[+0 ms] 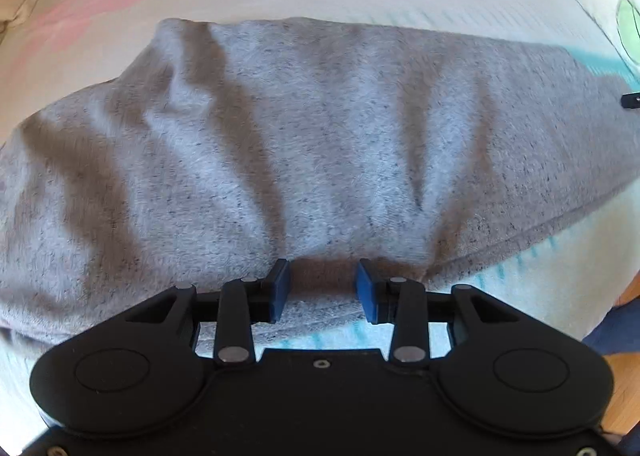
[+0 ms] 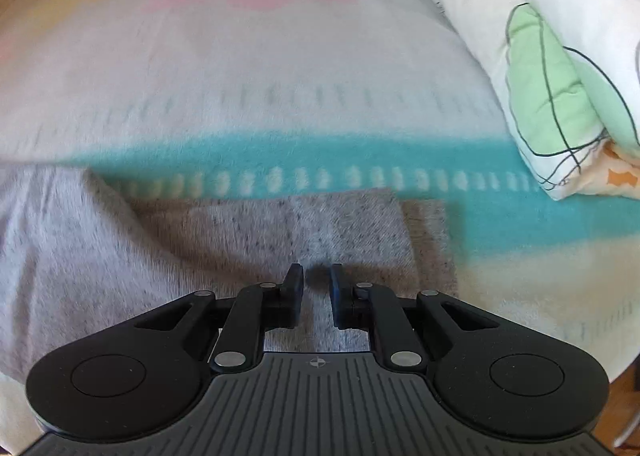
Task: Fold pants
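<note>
Grey heathered pants [image 1: 304, 152] lie across a striped blanket on a bed, wrinkled, filling most of the left wrist view. My left gripper [image 1: 323, 288] sits at their near edge, jaws apart, with a fold of grey fabric lying between the blue pads [image 1: 367, 292]. In the right wrist view the pants' end [image 2: 280, 232] lies under my right gripper [image 2: 317, 294]. Its jaws stand a narrow gap apart with fabric running between them; I cannot tell whether they pinch it.
The blanket [image 2: 280, 152] has teal, pink and pale bands. A rolled white duvet with green shapes [image 2: 560, 68] lies at the right. Wooden floor [image 1: 624, 376] shows past the bed's right edge. A dark gripper tip [image 1: 631, 100] shows at the left view's right edge.
</note>
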